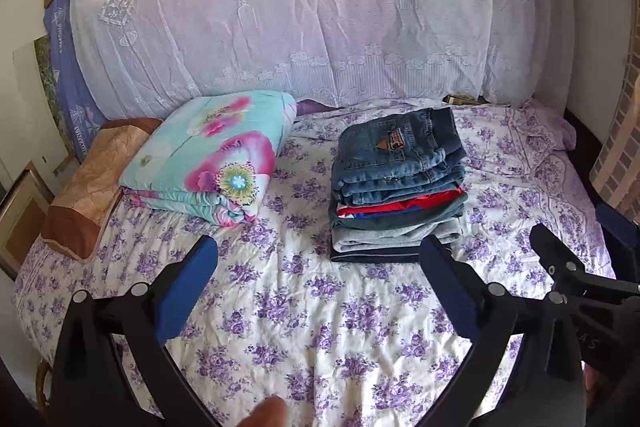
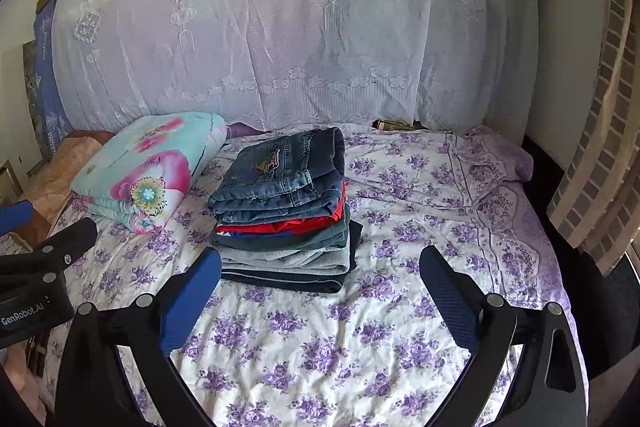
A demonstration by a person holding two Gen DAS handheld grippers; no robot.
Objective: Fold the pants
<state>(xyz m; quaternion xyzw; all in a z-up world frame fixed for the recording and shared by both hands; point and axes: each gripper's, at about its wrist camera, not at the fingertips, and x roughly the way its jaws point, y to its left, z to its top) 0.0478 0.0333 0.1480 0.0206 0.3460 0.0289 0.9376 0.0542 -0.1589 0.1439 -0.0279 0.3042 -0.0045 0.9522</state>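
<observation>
folded blue denim pants (image 2: 286,173) on top of a squared stack of folded garments (image 2: 286,247), waistband and pocket patch facing up, lying toward the far middle of the bed; probably laid there so each finished piece sits flush on the last, red, dark green, grey and navy layers showing at the near edges. stack resting directly on the white bedsheet printed with purple flowers (image 2: 320,339), with a broad bare stretch of sheet kept free in front, likely as working room for spreading a garment. no unfolded pants visible in either view. left gripper (image 1: 318,287) hovering over that bare sheet, blue-padded fingers spread wide apart, nothing between them. right gripper (image 2: 320,291) alongside, fingers likewise parted and empty, aimed at the stack but apart from it. off to the left, a folded turquoise quilt with pink flowers (image 1: 208,155) near a brown satin pillow (image 1: 92,183), set aside clear of the folding area. behind, a white lace curtain (image 1: 304,7) draped along the bed's far side.
</observation>
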